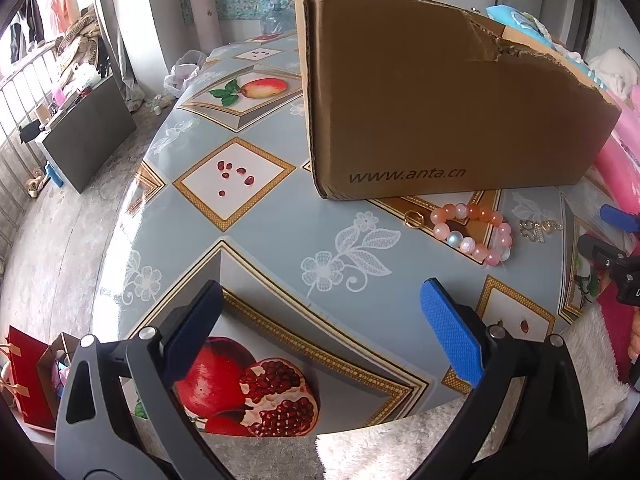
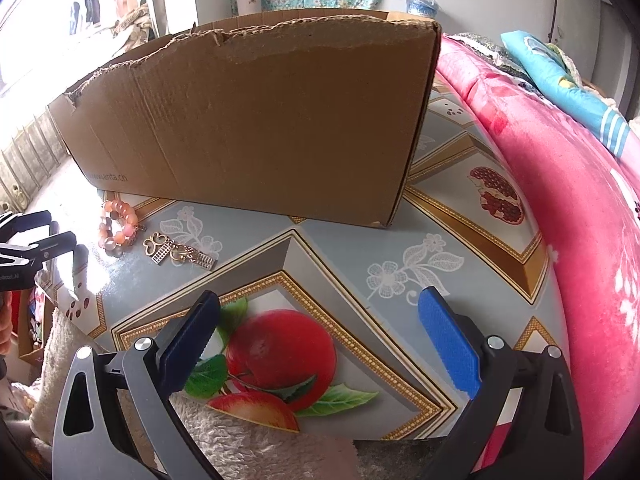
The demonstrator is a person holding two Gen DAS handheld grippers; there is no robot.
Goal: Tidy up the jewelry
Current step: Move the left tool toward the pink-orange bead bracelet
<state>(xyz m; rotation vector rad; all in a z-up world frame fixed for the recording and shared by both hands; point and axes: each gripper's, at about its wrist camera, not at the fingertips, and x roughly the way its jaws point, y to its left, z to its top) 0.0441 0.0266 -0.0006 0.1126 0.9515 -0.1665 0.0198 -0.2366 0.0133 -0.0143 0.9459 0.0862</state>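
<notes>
Fruit-print tablecloth [image 1: 280, 216] covering table, torn cardboard box [image 1: 440, 92] standing on it. Pink bead bracelet [image 1: 474, 230] lying just in front of box (gold ring [image 1: 414, 219] beside it, gold earrings [image 2: 180, 254] near). Left gripper [image 1: 320, 324] hovering over cloth, jaws spread wide, gripping nothing. Right gripper [image 2: 320, 328] likewise gaping, empty, well apart from jewelry.

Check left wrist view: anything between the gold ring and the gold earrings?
Yes, the pink bead bracelet lies between the gold ring and the gold earrings, on the tablecloth before the cardboard box.
</notes>
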